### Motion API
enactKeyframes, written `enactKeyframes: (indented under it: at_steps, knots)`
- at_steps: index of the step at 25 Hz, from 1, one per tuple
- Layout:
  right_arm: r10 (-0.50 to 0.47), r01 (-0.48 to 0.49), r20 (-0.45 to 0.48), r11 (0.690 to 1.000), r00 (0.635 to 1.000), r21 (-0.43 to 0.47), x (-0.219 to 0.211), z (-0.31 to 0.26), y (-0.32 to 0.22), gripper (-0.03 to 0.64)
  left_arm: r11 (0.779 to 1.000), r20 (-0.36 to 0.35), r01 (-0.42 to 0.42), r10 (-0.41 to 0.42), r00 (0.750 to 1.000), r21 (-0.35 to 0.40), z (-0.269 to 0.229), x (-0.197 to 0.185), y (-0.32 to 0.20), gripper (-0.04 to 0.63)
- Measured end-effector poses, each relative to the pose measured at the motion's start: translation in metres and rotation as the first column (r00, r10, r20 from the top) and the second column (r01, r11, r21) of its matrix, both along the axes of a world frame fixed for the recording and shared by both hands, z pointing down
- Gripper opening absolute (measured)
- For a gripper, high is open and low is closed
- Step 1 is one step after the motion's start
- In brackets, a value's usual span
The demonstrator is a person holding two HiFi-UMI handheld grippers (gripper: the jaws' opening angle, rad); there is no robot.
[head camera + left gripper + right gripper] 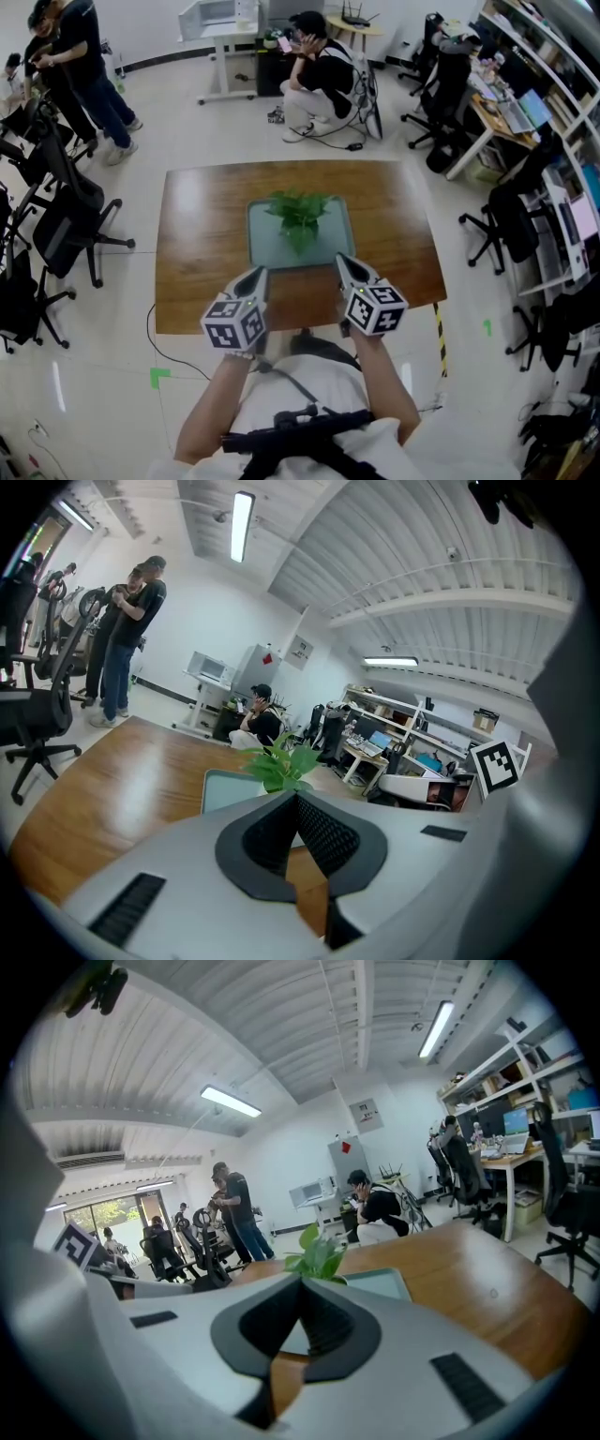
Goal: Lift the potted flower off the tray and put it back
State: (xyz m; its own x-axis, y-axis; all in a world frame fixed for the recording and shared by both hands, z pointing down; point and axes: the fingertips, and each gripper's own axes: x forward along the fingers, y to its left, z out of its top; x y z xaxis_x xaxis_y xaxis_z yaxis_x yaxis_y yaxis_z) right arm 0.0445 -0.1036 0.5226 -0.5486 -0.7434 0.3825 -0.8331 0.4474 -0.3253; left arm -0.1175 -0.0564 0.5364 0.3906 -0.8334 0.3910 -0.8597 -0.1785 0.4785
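Wooden table (197,234) bears tray (267,248) in office — left gripper (259,273) and right gripper (343,260) clenched empty.

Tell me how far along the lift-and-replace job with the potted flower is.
Nothing shows as done: the potted flower stands on the tray. In hand: nothing; the left tool and right tool are shut and empty by the tray's near edge, clear of the plant. Left, seemingly: grasp, lift, set back.

The left gripper (294,797), jaws closed together with nothing between them, points across a wooden desk (112,794). The potted flower (281,764) shows green leaves just beyond, over a pale tray (223,789).
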Motion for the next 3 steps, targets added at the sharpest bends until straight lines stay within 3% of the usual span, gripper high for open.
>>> enactKeyframes:
  at_steps: [3]
  knots:
    - [-0.009,0.009,-0.003,1.0,1.0,-0.007,-0.0044,0.0026,0.0011,-0.003,1.0,-0.004,0.003,-0.003,1.0,-0.002,0.0016,-0.0019,0.0017,-0.003]
